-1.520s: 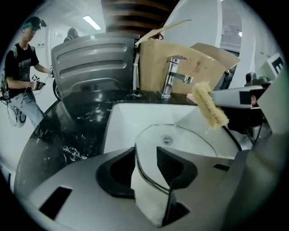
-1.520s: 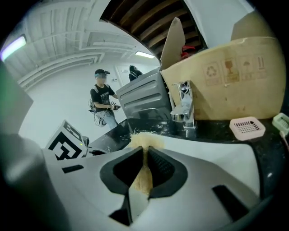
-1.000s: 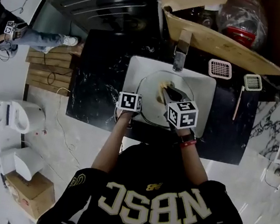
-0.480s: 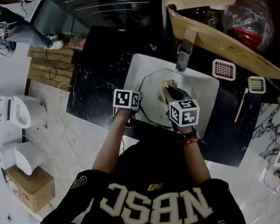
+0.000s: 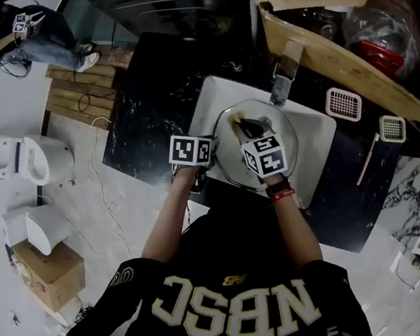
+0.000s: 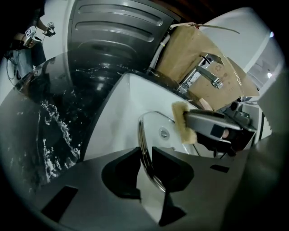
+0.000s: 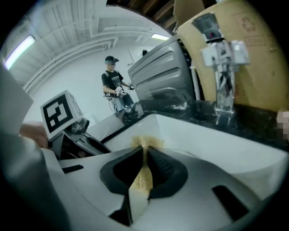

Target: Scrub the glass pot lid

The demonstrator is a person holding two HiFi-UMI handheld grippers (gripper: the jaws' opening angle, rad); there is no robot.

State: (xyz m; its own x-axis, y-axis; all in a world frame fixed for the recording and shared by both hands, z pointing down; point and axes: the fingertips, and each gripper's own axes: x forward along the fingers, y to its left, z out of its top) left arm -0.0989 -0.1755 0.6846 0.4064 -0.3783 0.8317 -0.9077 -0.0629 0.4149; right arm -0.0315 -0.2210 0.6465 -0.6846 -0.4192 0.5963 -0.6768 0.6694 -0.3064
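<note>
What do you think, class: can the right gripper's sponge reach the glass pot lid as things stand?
Probably yes: the left gripper clamps the glass pot lid by its rim, and the right gripper holds the sponge close over the glass, with nothing between.

The only lettering that can be read is "NBSC", in large pale block capitals across the back of the person's black shirt [image 5: 229,315]; from the head view it appears upside down. A small gold emblem just above those letters and another on the left sleeve are too small to make out. The left tongs' marker cube [image 5: 190,150] and the right tongs' marker cube [image 5: 265,155] bear black-and-white square code patterns, not letters. The cardboard box [image 7: 253,31] behind the tap carries a faint recycling-arrows sign with illegible print beside it.
</note>
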